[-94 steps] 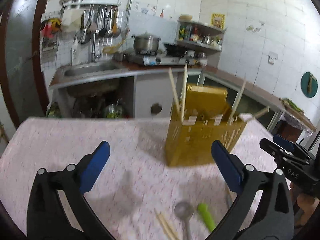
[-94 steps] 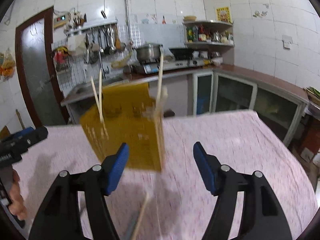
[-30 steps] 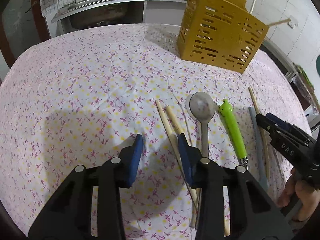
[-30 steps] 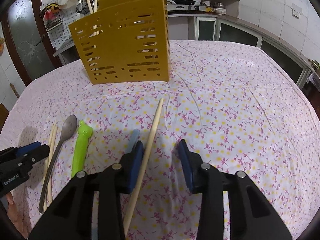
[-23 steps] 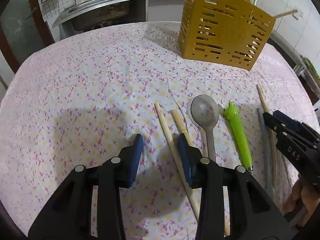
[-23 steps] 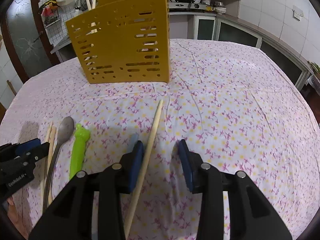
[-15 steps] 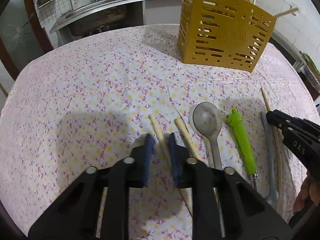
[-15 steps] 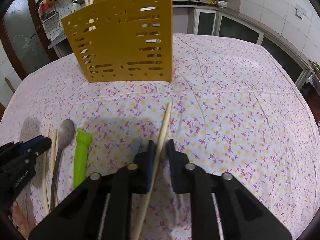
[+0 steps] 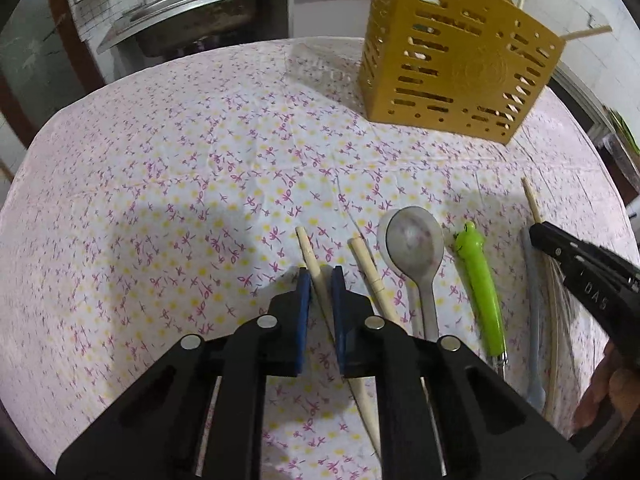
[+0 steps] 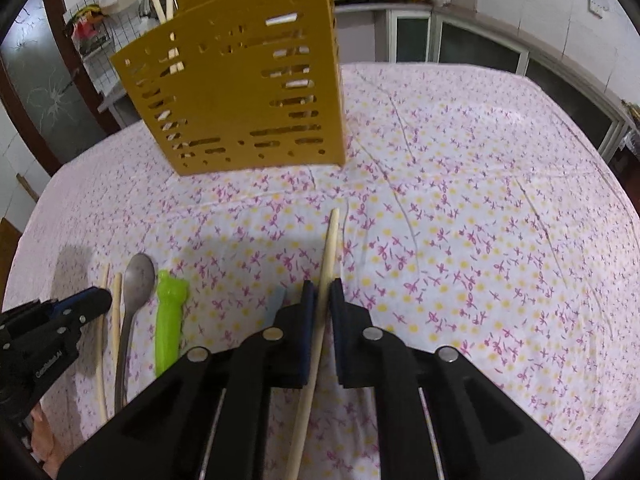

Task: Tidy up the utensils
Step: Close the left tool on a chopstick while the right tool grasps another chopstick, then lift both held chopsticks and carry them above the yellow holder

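Observation:
On the floral tablecloth, my left gripper [image 9: 320, 276] is shut on a wooden chopstick [image 9: 305, 245] that lies flat. To its right lie a second chopstick [image 9: 366, 264], a grey spoon [image 9: 412, 236], a green-handled utensil [image 9: 478, 276] and a grey utensil [image 9: 534, 320]. My right gripper [image 10: 322, 282] is shut on another long chopstick [image 10: 330, 240], which points toward the yellow slotted utensil holder [image 10: 248, 92]. The holder [image 9: 456, 68] stands at the far side with several chopsticks inside. Each gripper shows at the edge of the other's view: the right gripper [image 9: 540, 236] and the left gripper [image 10: 98, 298].
The tablecloth [image 10: 480, 220] covers a table whose right edge falls off near kitchen cabinets [image 10: 480, 52]. A sink counter [image 9: 192, 4] sits beyond the far edge. A hand [image 9: 612, 388] holds the right gripper at the lower right.
Both grippers came down from above the table to the utensils. Their jaws then went from open to closed, each around a chopstick.

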`<state>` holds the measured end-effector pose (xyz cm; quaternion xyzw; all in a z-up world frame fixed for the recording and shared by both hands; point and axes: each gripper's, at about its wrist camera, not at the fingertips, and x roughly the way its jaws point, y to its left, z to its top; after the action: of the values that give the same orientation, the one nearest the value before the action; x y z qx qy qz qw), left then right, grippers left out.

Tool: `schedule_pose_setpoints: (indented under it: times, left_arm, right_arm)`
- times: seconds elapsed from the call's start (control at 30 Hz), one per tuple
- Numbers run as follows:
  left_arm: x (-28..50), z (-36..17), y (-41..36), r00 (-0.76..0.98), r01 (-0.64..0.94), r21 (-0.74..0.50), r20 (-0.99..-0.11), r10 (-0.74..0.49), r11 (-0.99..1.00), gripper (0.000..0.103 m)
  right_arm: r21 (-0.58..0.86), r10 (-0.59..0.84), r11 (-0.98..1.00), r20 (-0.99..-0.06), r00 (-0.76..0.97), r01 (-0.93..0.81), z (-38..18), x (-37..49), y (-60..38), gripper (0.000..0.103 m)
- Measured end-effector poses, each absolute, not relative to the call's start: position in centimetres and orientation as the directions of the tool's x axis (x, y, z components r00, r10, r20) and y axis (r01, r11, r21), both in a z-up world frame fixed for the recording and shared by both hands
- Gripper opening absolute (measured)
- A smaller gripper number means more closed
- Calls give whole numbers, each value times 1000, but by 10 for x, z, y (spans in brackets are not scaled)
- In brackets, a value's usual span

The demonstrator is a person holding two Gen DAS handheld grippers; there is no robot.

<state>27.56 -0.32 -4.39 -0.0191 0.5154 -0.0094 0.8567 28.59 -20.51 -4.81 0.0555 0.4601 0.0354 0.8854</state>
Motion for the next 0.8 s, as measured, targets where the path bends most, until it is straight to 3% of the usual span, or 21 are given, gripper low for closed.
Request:
schedule_pose_setpoints:
  times: [0.43,0.8]
  left_arm:
    - [246,-33,18,603,7,-118,-792,-99,993,5]
    - [235,4,27,683,53,-208,-705,-188,977,5]
  right_arm:
    - [184,152,982,-662,734,-38,-27,254,-218,6]
    - [315,245,946,-528,813,-81,3,237,-241,6]
